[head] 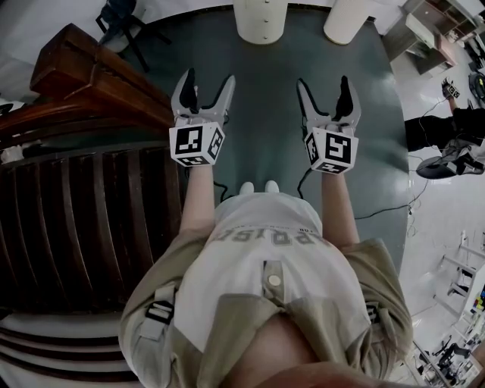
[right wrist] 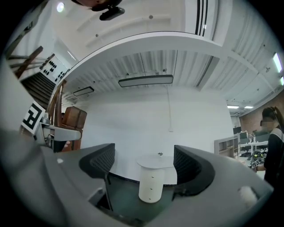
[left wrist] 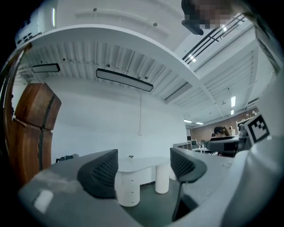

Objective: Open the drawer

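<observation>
Left gripper (head: 206,83): spread wide, pads well apart, nothing between them. Points level, out over the dark green floor (head: 265,121). Right gripper (head: 324,85): likewise spread, likewise empty. Frames between its jaws a white round drawer pedestal (right wrist: 156,181), well off and untouched.

Outward from the claws: shows three small knobs (right wrist: 151,189) down the pedestal front, one above another. Fronts flush, none pulled out, as far as can be made out at this range. Carries a white desktop (right wrist: 159,160) with some small item on it, too small to tell. Stands at the far edge of the green floor, against a white wall (right wrist: 146,124). Appears in the head view as the left of two white columns at the top edge, beyond both grippers. Second column (head: 348,19) just beside it, no knobs made out.

To the left: dark wooden staircase (head: 83,220), close by the left arm. To the right, far off: a person (right wrist: 271,142) among desks.

Progress: nil. No drawer opened, no knob reached, no contact made. Remaining, by judgement: close the gap to the pedestal, pick one knob, set one claw's jaws about it, pinch, draw straight out.
</observation>
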